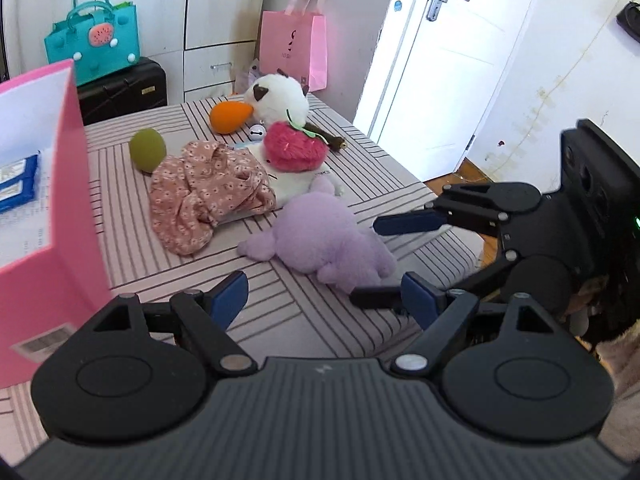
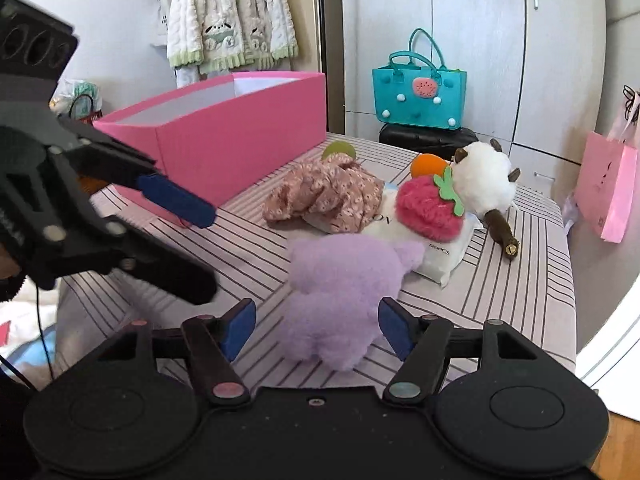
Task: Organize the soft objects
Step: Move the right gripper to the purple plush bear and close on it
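A purple plush toy [image 1: 320, 240] lies on the striped table [image 1: 304, 312], also in the right wrist view [image 2: 340, 292]. Behind it lie a floral pink cloth [image 1: 204, 192], a red strawberry plush [image 1: 294, 146], a white plush [image 1: 280, 94], an orange plush [image 1: 230, 116] and a green ball [image 1: 147, 150]. My right gripper [image 2: 318, 326] is open, with its fingers on either side of the purple plush. My left gripper [image 1: 324, 298] is open and empty, just in front of the purple plush. The right gripper also shows in the left wrist view [image 1: 384, 258].
A large pink box [image 2: 224, 132] stands on the table's left, with blue packets inside [image 1: 16, 184]. A teal bag [image 2: 418, 92] sits on a black case behind. A pink paper bag [image 1: 292, 50] hangs at the back. A white door [image 1: 440, 60] is right.
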`<state>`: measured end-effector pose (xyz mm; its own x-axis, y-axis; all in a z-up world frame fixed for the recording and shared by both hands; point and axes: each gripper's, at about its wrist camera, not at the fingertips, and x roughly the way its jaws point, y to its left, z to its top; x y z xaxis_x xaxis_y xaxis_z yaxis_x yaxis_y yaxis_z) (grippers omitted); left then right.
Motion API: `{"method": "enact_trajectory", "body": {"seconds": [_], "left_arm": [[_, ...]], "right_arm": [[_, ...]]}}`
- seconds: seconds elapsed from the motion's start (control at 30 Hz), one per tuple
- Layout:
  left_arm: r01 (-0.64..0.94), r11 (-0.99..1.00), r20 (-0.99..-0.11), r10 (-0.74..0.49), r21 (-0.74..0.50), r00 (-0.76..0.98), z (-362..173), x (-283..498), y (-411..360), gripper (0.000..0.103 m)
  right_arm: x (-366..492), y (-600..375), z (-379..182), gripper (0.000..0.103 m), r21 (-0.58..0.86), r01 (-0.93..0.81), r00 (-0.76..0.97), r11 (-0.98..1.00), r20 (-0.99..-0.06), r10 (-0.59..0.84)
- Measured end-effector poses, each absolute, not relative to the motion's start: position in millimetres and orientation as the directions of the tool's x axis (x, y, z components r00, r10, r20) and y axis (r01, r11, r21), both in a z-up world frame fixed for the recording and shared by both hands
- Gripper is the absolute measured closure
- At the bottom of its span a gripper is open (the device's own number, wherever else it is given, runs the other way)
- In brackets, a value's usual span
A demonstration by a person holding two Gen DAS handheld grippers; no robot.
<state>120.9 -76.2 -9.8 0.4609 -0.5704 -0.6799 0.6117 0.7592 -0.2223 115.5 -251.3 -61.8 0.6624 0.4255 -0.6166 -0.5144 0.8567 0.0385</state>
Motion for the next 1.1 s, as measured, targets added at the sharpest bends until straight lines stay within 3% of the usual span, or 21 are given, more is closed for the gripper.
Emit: {"method": "enact_trajectory", "body": {"seconds": [0.6, 0.67, 0.7, 0.8, 0.93, 1.1], "left_arm": [[0.49, 0.816, -0.694, -0.545, -0.308, 0.471, -48, 170, -110, 0.019], [0.474, 0.818, -0.692, -0.547, -0.325, 0.47, -51, 172, -111, 0.022], [0.466, 0.821, -0.685, -0.548, -0.33, 0.48, -52, 172, -111, 0.028], [0.464, 0.82, -0.674, -0.552, -0.334, 0.491, -54, 169, -113, 0.046], [0.437, 0.796, -0.669, -0.596, -0.419, 0.444, -59, 173, -114, 0.05], [0.432, 0.803, -0.661, -0.589, -0.411, 0.466, -58, 169, -120, 0.055]], "right_arm": [[131, -254, -77, 0.031, 0.046, -0.496, 0.649, 0.867, -0.644, 0.406], [131, -255, -76, 0.032, 0.051, -0.492, 0.655, 0.869, -0.636, 0.408], [131, -256, -76, 0.039, 0.057, -0.489, 0.657, 0.871, -0.633, 0.41], [133, -258, -76, 0.043, 0.085, -0.48, 0.648, 0.873, -0.637, 0.418], [134, -259, -78, 0.045, 0.1, -0.461, 0.649, 0.882, -0.64, 0.412], [134, -258, -77, 0.046, 0.095, -0.448, 0.653, 0.889, -0.644, 0.399]]}}
